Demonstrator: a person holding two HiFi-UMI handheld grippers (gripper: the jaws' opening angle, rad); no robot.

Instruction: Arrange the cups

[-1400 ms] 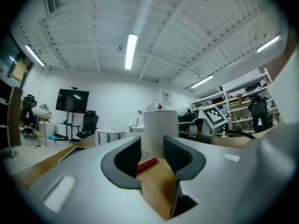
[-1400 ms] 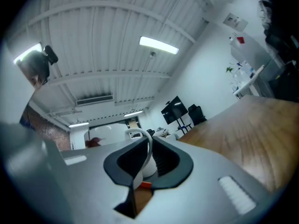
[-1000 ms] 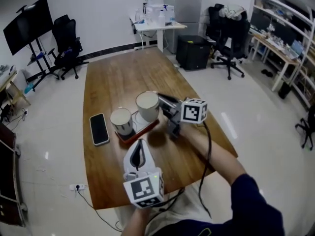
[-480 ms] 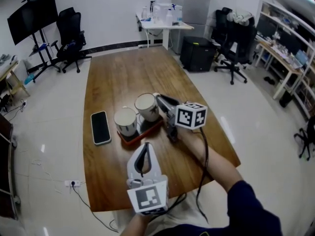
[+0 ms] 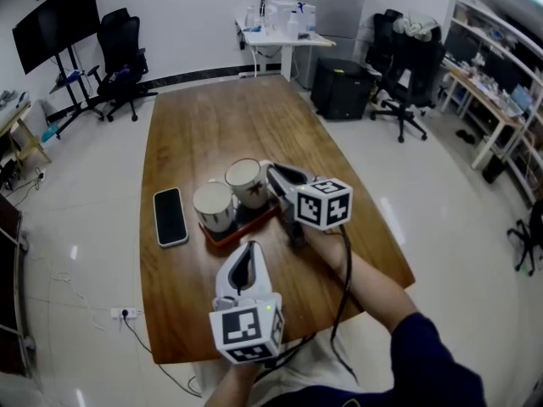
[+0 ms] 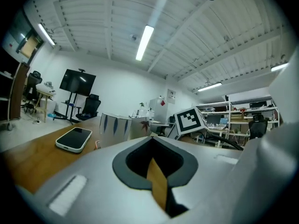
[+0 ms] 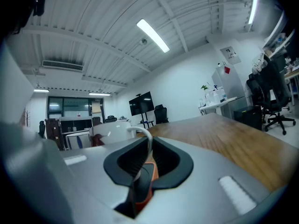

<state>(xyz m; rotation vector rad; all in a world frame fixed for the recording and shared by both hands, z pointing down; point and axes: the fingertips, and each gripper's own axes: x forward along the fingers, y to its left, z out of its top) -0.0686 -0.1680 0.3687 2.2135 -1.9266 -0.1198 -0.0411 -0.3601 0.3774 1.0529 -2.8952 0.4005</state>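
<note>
Two white ceramic mugs stand side by side on a small reddish-brown tray (image 5: 251, 221) near the middle of the wooden desk (image 5: 221, 125), with a smartphone (image 5: 170, 216) lying flat just to the left of the tray.

The right tongs (image 5: 273, 175) are closed almost fully on the thin loop handle (image 7: 145, 136) of the right-hand mug (image 5: 246, 181). In the right gripper view the white handle runs between the dark pads, and the mug's body sits just beyond them. Whether that mug's base is fully down on the tray cannot be told from here.

The left tongs (image 5: 243, 261) are closed tight on nothing and hang over the near part of the desk, pointing toward the left-hand mug (image 5: 212, 203).

These mugs are likely stiff, fairly heavy for their size and breakable, with a glazed surface that should be slippery under the pads. The handle is the natural place to take hold (it is the only part narrow enough for the pads), but a grip there is off-centre. The body will probably want to swing or tip, so the mug should be kept upright and moved slowly. The two mugs are close together and could knock against each other. The tray looks light and may slide on the smooth wood if a mug drags on it.
</note>
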